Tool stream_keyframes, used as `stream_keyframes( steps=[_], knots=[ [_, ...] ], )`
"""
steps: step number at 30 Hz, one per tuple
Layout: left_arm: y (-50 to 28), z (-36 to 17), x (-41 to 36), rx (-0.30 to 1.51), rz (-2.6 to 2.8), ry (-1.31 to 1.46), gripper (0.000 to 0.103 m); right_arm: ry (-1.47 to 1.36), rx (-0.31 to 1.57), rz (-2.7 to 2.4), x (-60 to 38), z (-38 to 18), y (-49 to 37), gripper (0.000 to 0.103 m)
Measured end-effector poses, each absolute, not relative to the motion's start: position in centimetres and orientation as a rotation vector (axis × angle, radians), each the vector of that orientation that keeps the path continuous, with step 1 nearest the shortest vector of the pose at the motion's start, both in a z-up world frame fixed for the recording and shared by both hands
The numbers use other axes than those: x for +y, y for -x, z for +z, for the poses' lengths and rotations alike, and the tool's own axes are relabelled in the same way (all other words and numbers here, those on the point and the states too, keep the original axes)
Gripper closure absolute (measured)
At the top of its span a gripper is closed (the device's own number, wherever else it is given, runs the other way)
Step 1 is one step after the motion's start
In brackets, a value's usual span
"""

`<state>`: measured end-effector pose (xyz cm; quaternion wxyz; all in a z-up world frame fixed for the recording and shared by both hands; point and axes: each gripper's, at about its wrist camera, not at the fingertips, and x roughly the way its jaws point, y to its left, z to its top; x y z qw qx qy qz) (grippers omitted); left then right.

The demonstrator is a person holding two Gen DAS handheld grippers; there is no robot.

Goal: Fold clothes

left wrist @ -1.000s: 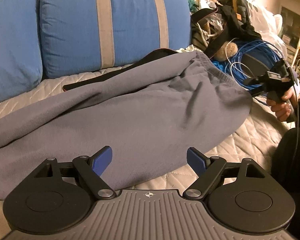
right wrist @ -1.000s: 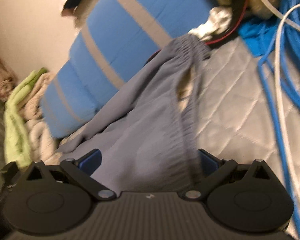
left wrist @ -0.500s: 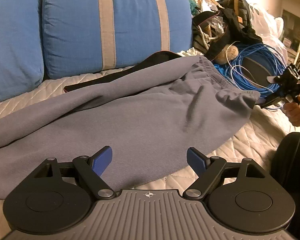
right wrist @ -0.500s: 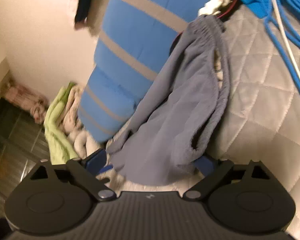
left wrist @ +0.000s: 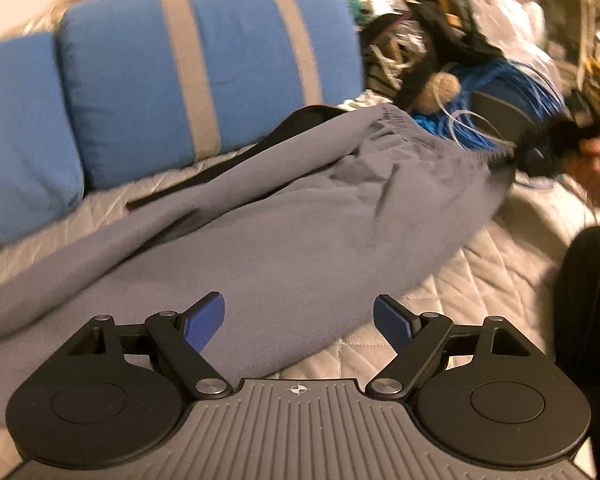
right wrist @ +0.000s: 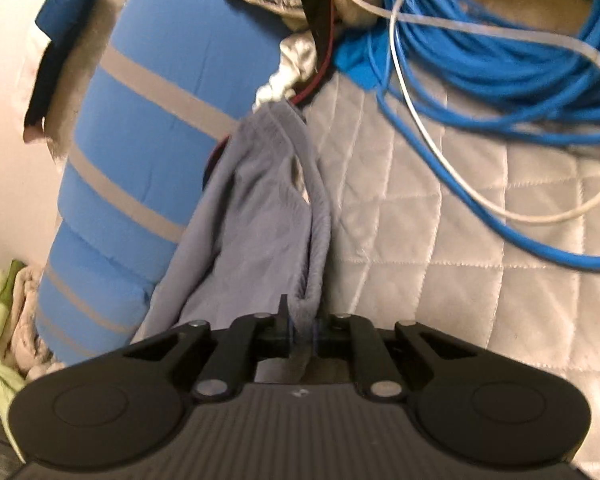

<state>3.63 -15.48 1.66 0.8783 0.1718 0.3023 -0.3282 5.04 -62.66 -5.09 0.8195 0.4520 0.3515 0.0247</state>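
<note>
Grey sweatpants (left wrist: 284,224) lie spread across a quilted bed cover (left wrist: 492,264), with the elastic waistband (left wrist: 416,136) toward the far right. My left gripper (left wrist: 298,320) hovers open over the near part of the fabric, nothing between its blue pads (left wrist: 204,320). In the left wrist view my right gripper (left wrist: 540,152) is at the waistband's right corner. The right wrist view shows that gripper (right wrist: 302,332) shut on the waistband edge (right wrist: 312,264), the sweatpants (right wrist: 256,236) stretching away from it toward the pillows.
Blue pillows with grey stripes (left wrist: 204,72) line the back of the bed. A coil of blue cable (right wrist: 500,52) with a white cord (right wrist: 420,128) lies at the right, beside dark bags and clutter (left wrist: 432,40). Folded green and beige cloths (right wrist: 0,320) sit at far left.
My right gripper closed on the waistband corner and pulled it to the right, stretching the sweatpants flatter. My left gripper stayed open and shifted slightly.
</note>
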Motion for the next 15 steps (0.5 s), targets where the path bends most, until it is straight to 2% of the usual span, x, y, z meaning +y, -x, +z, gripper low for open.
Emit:
stream_keyframes(
  steps=[8, 15],
  knots=[
    [-0.1, -1.3, -18.9, 0.413, -0.652, -0.758, 0.022, -0.93, 0.73, 0.022, -62.0, -0.2, -4.6, 0.094],
    [-0.5, -5.9, -20.7, 0.321, -0.454, -1.112, 0.025, -0.919, 0.722, 0.018, -61.8, 1.3, -4.4, 0.094]
  ],
)
